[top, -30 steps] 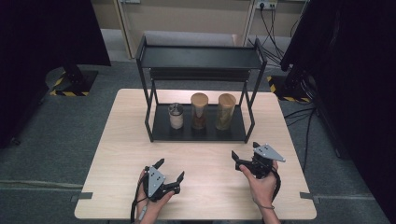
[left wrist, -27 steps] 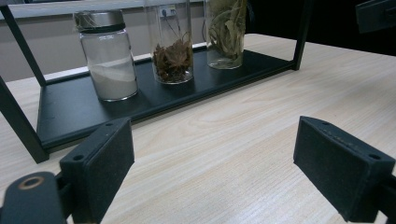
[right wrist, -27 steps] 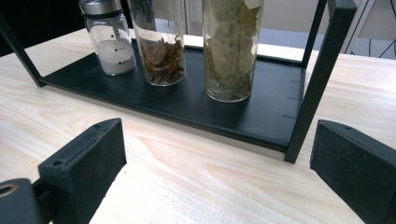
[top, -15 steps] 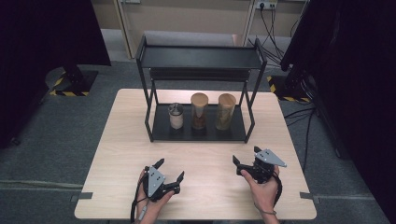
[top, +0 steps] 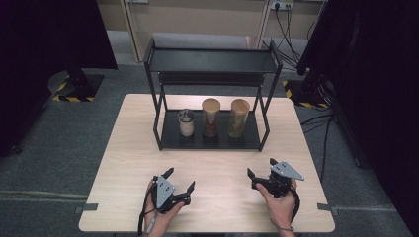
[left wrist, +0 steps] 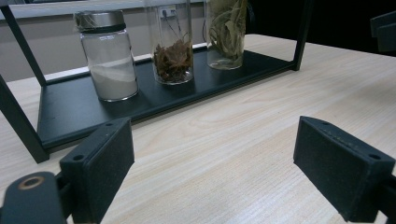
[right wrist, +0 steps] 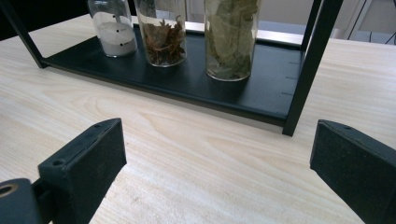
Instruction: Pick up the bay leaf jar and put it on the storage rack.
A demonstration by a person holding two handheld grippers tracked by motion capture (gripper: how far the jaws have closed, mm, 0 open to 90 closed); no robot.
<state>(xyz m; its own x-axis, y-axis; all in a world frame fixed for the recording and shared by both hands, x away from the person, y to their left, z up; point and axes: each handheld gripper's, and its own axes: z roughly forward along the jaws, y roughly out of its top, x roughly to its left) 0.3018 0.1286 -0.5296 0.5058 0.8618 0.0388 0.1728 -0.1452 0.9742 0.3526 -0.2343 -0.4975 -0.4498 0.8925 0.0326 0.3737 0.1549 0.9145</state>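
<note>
Since a second ago the right claw (top: 261, 168) has drawn back toward the person and a little to the right, while the left claw (top: 180, 180) has stayed where it was. Both rest low over the near part of the table (top: 123, 148), well apart from each other, each held in a hand, jaws spread wide with nothing between them. In both gripper views the black pads stand far apart over bare wood.

Farther back on the table stands a black rack (top: 210, 140) with a top shelf and a low bottom shelf. Three jars stand in a row on the bottom shelf. At the left, a short jar (top: 186, 122) with a metal lid holds white powder. In the middle, a tall jar (top: 210, 117) with a wooden lid holds brown star-shaped pieces. At the right, another tall jar (top: 239, 117) with a wooden lid holds pale green dried leaves. No label or writing can be read on any jar.
</note>
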